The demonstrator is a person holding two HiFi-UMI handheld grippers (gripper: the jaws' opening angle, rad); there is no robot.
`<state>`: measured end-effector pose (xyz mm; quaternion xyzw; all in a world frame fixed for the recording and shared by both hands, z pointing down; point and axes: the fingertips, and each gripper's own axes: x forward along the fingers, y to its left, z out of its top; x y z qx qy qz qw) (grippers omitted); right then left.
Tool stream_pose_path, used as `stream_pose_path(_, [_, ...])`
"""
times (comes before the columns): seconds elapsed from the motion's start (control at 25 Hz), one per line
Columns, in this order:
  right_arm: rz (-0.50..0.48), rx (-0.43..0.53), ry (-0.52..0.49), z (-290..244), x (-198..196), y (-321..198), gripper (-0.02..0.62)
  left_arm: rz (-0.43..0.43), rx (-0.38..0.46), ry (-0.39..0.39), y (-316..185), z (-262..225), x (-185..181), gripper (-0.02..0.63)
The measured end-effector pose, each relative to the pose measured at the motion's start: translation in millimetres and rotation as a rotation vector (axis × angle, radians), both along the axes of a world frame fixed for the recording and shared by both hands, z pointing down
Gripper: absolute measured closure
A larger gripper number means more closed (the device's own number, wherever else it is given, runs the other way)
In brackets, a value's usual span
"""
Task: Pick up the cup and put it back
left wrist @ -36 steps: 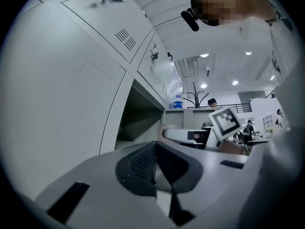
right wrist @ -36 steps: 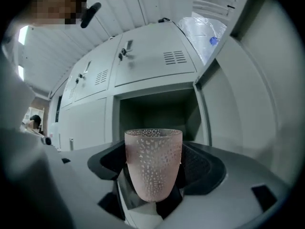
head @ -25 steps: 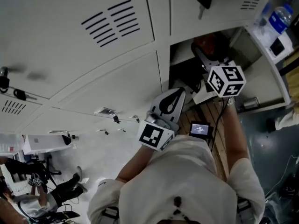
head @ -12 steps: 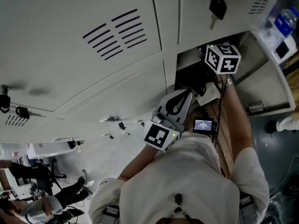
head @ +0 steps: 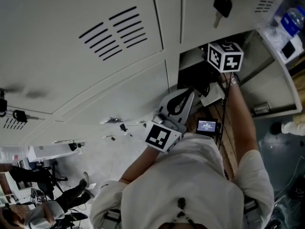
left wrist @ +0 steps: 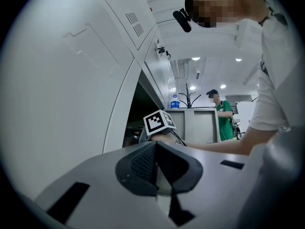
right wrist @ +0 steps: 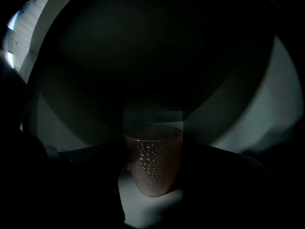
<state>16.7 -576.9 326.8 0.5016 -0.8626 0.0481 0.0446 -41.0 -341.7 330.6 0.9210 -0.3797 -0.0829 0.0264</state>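
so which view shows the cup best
The right gripper view: the cup stands centred and close, dimpled surface lit. The head and left gripper views show only the dark locker opening, no cup.

We see grey metal lockers (head: 71,80) with vent slots (head: 114,30). A dark-headed key (head: 222,4) hangs from one lock, and another key (head: 19,114) hangs at a door farther left. One compartment's door (head: 269,80) is open. A small lit screen (head: 208,126) glows below it. A water bottle (left wrist: 175,101) shows above a grey panel, near a person in green (left wrist: 223,120).
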Motion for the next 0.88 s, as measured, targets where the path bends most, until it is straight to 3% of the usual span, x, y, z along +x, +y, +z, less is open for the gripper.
stream_pose_path(0.28, [-0.009,-0.014,0.025,5.9,1.5,2.9,0.225,0.0,-0.004,-0.003,6.6,4.6,1.4,0.598])
stream_pose_path(0.88, [0.027,0.086,-0.106,-20.3,24.0,65.7,0.235,-0.029,-0.014,0.002,20.7,11.2,1.6,0.598])
